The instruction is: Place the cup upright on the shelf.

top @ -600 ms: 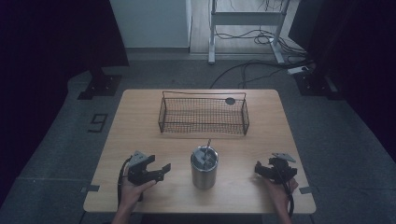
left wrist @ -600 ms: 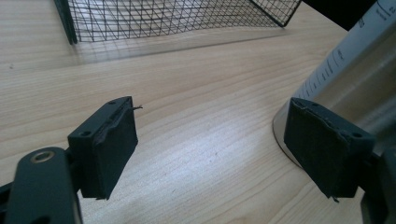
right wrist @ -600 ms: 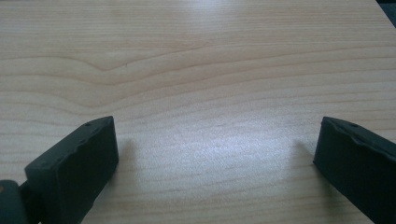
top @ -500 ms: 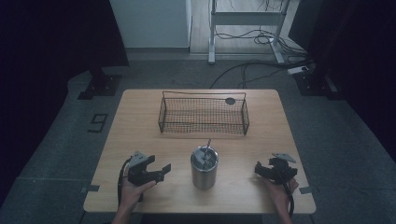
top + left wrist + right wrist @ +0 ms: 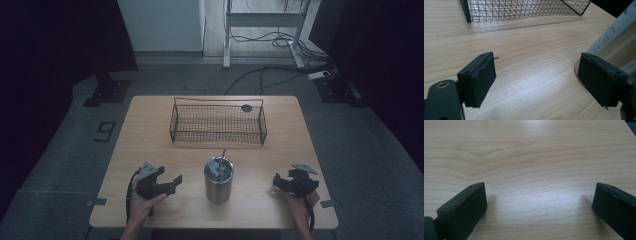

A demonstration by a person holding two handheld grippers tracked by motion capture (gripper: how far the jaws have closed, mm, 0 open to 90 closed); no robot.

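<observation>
Fingers (image 5: 477, 82) on both grippers apart, nothing btwn; steel cup (image 5: 616, 42) cut off at frame edge, contents unclear.

A steel cup (image 5: 218, 179) stands upright between both hands, holding utensils.

1. A pale wooden rectangular table (image 5: 150, 125) stands on a grey carpeted floor (image 5: 60, 165) — dim light overall.
2. A white wall panel (image 5: 160, 22) rises behind.
3. Black cables (image 5: 270, 75) trail beneath a white metal frame (image 5: 260, 20).
4. Dark curtains (image 5: 50, 40) flank both sides.
</observation>
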